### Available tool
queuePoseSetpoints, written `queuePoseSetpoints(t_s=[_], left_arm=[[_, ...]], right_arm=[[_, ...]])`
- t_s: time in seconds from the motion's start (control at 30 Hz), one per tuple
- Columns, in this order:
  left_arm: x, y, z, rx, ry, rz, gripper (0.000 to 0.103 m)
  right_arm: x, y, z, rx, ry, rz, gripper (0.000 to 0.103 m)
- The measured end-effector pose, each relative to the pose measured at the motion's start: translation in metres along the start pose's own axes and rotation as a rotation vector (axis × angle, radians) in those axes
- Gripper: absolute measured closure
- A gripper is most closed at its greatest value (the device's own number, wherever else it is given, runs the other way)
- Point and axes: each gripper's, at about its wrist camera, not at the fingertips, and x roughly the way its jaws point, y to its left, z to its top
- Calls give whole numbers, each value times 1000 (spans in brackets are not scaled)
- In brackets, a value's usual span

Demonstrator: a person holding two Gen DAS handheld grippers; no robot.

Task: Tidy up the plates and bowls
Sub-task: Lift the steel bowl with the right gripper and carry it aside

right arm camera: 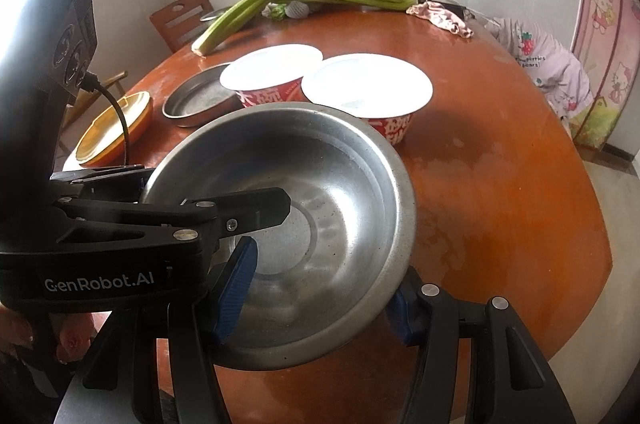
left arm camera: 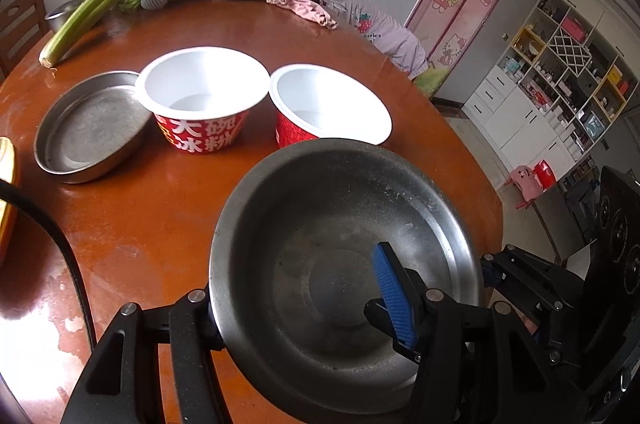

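My left jaws (left arm camera: 308, 308) and right jaws (right arm camera: 320, 298) each span the steel bowl (right arm camera: 320, 207), neither clearly pinching its rim. Beyond them, two red paper bowls (left arm camera: 202, 99) stand on the surface (left arm camera: 160, 207), beside a steel plate (left arm camera: 90, 127).
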Motion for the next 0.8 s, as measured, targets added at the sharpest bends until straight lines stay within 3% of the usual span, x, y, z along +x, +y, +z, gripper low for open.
queuePoseSetpoints(t_s=[0.4, 0.8], left_arm=[[-24, 18, -5, -24, -28, 24, 44], [-10, 29, -13, -27, 16, 33, 44]], right_arm=[[-3, 26, 8, -42, -20, 23, 43], [18, 33, 3, -32, 34, 37, 43]])
